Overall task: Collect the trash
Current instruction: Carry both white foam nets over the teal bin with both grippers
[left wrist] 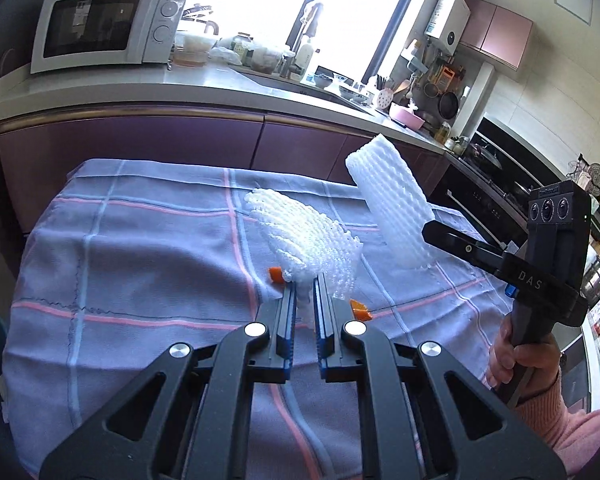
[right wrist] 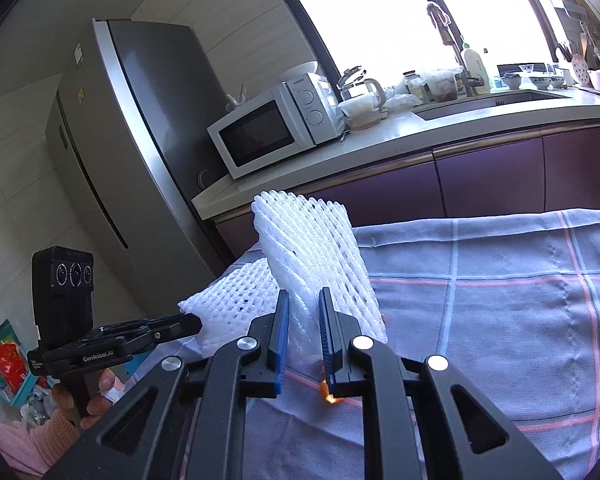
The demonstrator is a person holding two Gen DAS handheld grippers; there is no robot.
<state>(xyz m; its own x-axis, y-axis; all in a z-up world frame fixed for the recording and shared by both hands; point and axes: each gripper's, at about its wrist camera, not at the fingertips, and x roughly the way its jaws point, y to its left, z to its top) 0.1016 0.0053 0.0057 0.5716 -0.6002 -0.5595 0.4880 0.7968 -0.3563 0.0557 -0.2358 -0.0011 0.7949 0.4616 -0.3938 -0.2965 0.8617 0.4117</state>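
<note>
Two white foam net sleeves are lifted off the checked cloth (left wrist: 140,264). In the left wrist view my left gripper (left wrist: 304,286) is shut on the lower end of one foam net (left wrist: 304,236), which fans upward from the jaws. To its right, my right gripper (left wrist: 428,234) pinches the second foam net (left wrist: 388,204), which stands tilted. In the right wrist view that right gripper (right wrist: 304,294) is shut on its foam net (right wrist: 316,248), and the left gripper (right wrist: 194,323) holds its net (right wrist: 228,300) at the left. Small orange scraps (left wrist: 276,274) (left wrist: 360,311) lie on the cloth.
A kitchen counter (left wrist: 204,80) runs behind the table, with a microwave (left wrist: 100,24), a sink, jars and bowls. A fridge (right wrist: 132,152) stands at the left, a stove (left wrist: 488,184) at the right. Coloured packets (right wrist: 8,364) lie low on the left. A hand (left wrist: 516,360) grips the right handle.
</note>
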